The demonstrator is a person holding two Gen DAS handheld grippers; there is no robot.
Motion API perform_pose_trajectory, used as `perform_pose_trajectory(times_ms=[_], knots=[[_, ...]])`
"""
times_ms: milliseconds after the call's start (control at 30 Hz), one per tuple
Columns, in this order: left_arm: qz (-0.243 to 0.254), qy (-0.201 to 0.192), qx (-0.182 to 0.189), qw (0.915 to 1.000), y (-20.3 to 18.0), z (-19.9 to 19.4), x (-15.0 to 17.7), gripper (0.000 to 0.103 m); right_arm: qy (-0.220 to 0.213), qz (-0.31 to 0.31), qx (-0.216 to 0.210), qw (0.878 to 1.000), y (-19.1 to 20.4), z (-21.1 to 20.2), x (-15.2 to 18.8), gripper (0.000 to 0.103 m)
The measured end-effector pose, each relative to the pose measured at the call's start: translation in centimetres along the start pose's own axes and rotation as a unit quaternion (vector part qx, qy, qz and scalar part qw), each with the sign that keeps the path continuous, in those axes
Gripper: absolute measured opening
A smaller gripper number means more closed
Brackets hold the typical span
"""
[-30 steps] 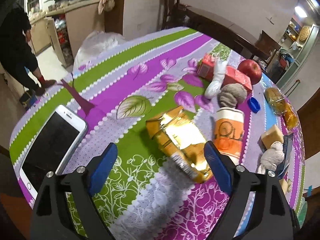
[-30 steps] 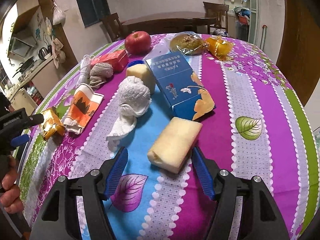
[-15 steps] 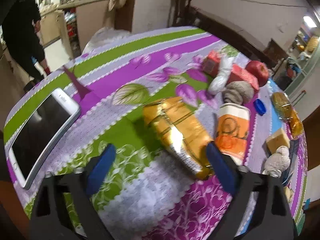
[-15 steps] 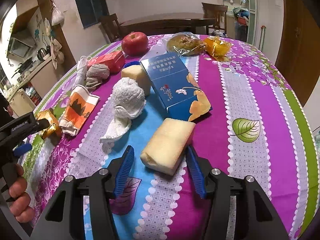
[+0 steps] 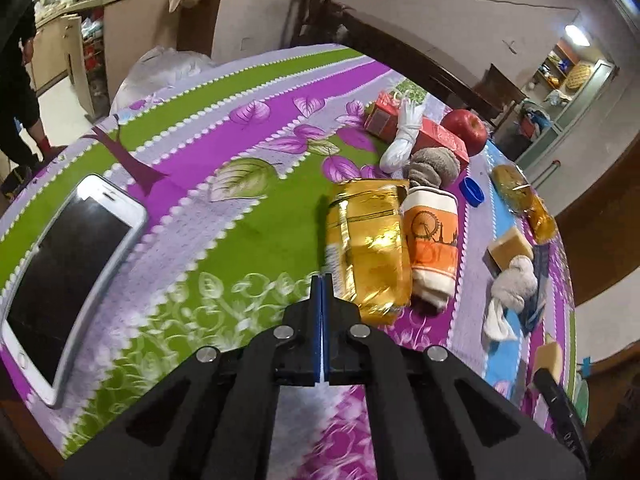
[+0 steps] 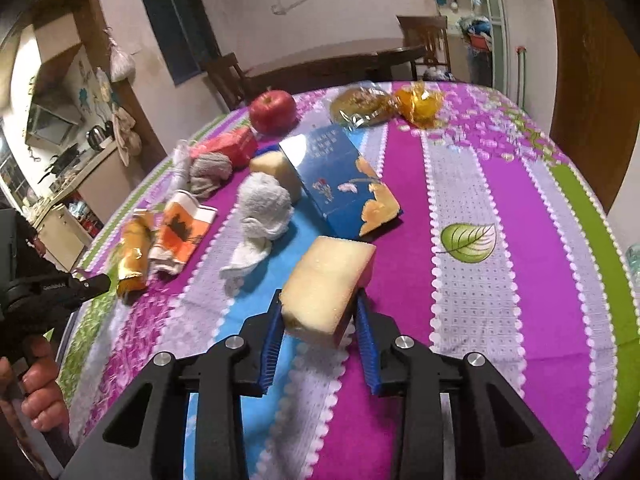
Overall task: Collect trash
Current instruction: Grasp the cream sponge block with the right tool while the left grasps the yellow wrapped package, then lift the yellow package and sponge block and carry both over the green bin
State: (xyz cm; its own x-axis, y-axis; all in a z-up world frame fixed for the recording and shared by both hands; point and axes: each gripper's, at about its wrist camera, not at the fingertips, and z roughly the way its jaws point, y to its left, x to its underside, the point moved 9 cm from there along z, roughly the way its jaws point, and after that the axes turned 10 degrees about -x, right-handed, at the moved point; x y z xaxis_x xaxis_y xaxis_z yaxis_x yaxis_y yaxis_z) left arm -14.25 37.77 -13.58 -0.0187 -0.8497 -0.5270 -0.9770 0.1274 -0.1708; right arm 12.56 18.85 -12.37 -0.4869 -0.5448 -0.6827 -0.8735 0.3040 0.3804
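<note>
My left gripper (image 5: 321, 280) is shut, its blue pads pressed together, empty, just left of a crumpled gold foil wrapper (image 5: 366, 248) lying on the tablecloth. An orange and white paper cup (image 5: 430, 246) lies flattened beside the wrapper. My right gripper (image 6: 318, 316) is closed on a yellow sponge block (image 6: 328, 284), pads against both its sides. The wrapper (image 6: 132, 256) and cup (image 6: 180, 232) also show in the right wrist view, with the left gripper (image 6: 96, 282) near them.
A white phone (image 5: 68, 276) lies at the left. A red apple (image 6: 273, 111), red box (image 6: 228, 146), grey and white cloth balls (image 6: 262, 208), blue box (image 6: 340, 178), second sponge (image 6: 276, 168), and bagged food (image 6: 362, 106) crowd the table middle and back.
My left gripper has shut and shifted left of the gold wrapper without holding it. My right gripper has moved forward and closed on the yellow sponge block.
</note>
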Motion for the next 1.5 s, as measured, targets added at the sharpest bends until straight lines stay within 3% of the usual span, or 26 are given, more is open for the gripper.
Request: perform_pose_trajectory(times_ms=[233, 267, 300, 333, 367, 433, 500, 533, 567, 667, 700, 767, 800, 900, 1067, 1367, 1500], knots=[[0.043, -0.045, 0.001, 0.9981, -1.3, -2.4, -0.8, 0.0, -0.017, -0.018, -0.025, 0.999, 2.2, -2.4, 0.0, 0.035], [0.048, -0.062, 0.002, 0.9969, -1.9, -2.7, -1.1, 0.008, -0.016, -0.021, -0.026, 0.999, 2.4, -2.5, 0.1, 0.035], [0.058, -0.079, 0.002, 0.9952, -2.6, -2.9, -1.4, 0.051, -0.015, -0.022, -0.029, 0.999, 2.6, -2.5, 0.2, 0.035], [0.072, -0.095, -0.007, 0.9929, -3.2, -2.9, -1.7, 0.076, -0.013, -0.024, -0.03, 0.999, 2.7, -2.6, 0.3, 0.035], [0.078, -0.111, -0.014, 0.9907, -3.6, -3.0, -2.0, 0.091, -0.011, -0.029, -0.033, 0.999, 3.0, -2.6, 0.6, 0.035], [0.1, -0.132, -0.036, 0.9856, -4.5, -2.5, -2.3, 0.091, -0.009, -0.034, -0.034, 0.999, 3.2, -2.7, 0.9, 0.035], [0.121, -0.102, -0.034, 0.9868, -5.2, -0.8, -2.2, 0.087, -0.008, -0.033, -0.038, 0.999, 3.3, -2.8, 1.3, 0.035], [0.125, -0.082, -0.046, 0.9877, -5.1, 0.3, -2.0, 0.08, -0.008, -0.03, -0.04, 0.999, 3.3, -2.8, 1.3, 0.035], [0.122, -0.061, -0.053, 0.9892, -4.8, 1.3, -1.8, 0.067, -0.008, -0.03, -0.04, 0.999, 3.2, -2.8, 1.4, 0.035], [0.118, -0.005, -0.027, 0.9926, -4.6, 3.7, -0.7, 0.054, -0.008, -0.026, -0.04, 0.999, 2.8, -3.0, 1.5, 0.035], [0.135, -0.019, -0.046, 0.9895, -4.6, 3.6, -0.7, 0.041, -0.009, -0.025, -0.04, 0.999, 2.7, -3.0, 1.5, 0.035], [0.138, -0.021, -0.058, 0.9886, -4.5, 3.5, -0.5, 0.038, -0.01, -0.023, -0.04, 0.999, 2.6, -3.2, 1.5, 0.035], [0.129, -0.021, -0.055, 0.9898, -4.3, 3.3, -0.5, 0.021, -0.011, -0.023, -0.041, 0.999, 2.6, -3.2, 1.5, 0.035], [0.125, -0.034, -0.061, 0.9898, -4.0, 2.1, -0.7, 0.019, -0.016, -0.028, -0.039, 0.999, 2.6, -3.7, 1.3, 0.035], [0.145, -0.093, -0.056, 0.9834, -4.9, -2.0, -1.7, 0.016, -0.031, -0.04, -0.031, 0.998, 2.4, -5.7, 0.3, 0.035], [0.204, -0.136, 0.029, 0.9691, -11.6, -8.2, -2.0, 0.016, -0.075, -0.059, -0.011, 0.995, 1.2, -11.9, -3.0, 0.035], [0.245, -0.144, 0.084, 0.9552, -16.4, -11.0, -1.0, 0.016, -0.096, -0.057, 0.005, 0.994, -0.6, -15.8, -4.8, 0.035]])
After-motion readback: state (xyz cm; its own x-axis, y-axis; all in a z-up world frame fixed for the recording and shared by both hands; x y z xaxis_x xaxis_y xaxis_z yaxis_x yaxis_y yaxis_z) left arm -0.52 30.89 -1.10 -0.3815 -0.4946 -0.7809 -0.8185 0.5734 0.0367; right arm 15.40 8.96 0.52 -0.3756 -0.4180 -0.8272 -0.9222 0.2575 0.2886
